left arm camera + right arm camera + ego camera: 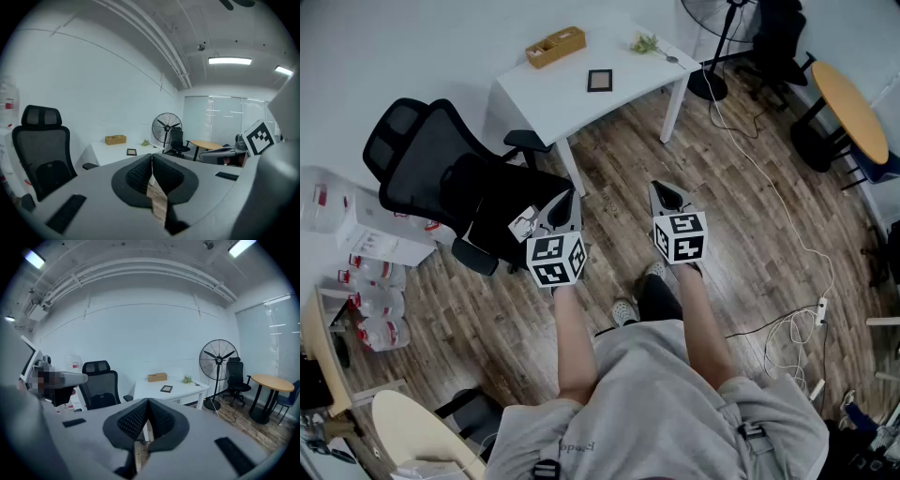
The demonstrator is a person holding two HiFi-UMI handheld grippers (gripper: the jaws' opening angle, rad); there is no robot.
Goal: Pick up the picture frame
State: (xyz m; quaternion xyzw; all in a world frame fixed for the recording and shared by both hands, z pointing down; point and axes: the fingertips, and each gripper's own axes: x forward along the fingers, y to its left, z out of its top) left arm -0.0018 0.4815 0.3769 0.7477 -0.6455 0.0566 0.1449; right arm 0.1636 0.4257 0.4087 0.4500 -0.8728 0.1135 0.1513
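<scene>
Left gripper (566,197) and right gripper (662,188) hold fingers shut and empty, well short of the frame (600,81) on the bench (546,91) ahead; approach judged pending, fingers must open.

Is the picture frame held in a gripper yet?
No, the picture frame lies untouched on the white table across the room.

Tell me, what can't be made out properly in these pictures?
Picture frame: too small in all three views to tell what picture it holds.
Wooden box: head view, too small to see its contents.
Fan: head view, its blades are mostly cut off by the top edge.
Bottles: head view, labels too small to read.
</scene>
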